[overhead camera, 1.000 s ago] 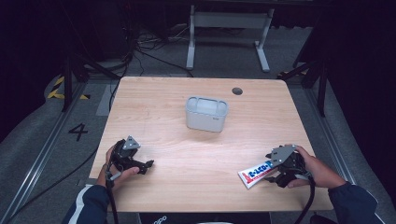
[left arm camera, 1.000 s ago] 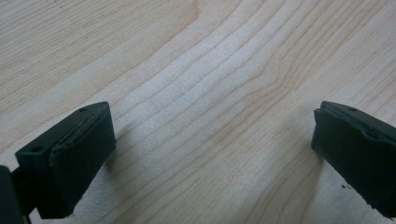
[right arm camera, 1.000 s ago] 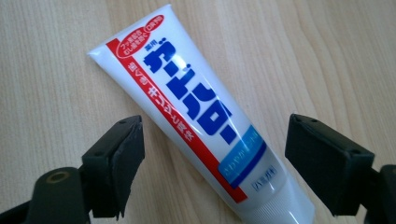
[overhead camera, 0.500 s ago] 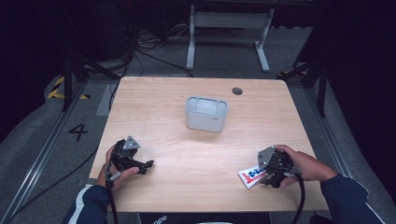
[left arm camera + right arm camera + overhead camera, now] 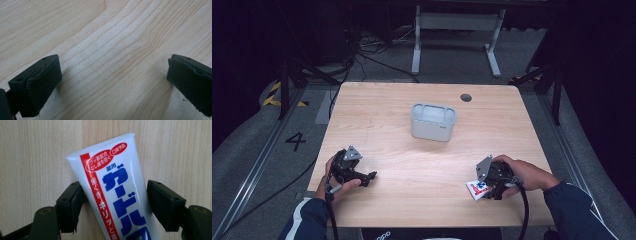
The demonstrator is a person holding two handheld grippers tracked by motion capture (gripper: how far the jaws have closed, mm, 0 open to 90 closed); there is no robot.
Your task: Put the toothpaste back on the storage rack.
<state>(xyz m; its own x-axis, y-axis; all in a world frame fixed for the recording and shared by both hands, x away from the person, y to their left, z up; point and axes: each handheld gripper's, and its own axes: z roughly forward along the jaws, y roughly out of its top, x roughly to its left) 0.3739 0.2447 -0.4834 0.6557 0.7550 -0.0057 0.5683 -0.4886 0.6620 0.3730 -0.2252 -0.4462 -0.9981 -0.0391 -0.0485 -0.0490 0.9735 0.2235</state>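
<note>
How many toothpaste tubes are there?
1. The tube lies on the table's near right part, between the right gripper's jaws. The bin could hide more.

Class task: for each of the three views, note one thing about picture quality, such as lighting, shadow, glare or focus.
High view: lit table, surroundings nearly black. Left gripper view: soft shadow beside the near jaw of the left gripper, wood grain sharp. Right gripper view: white glare streaks on the glossy toothpaste tube between the jaws of the right gripper, print sharp.

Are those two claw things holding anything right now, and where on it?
The right gripper has its jaws on both sides of a toothpaste tube, near its flat crimped end. The left gripper is open over bare table.
</note>
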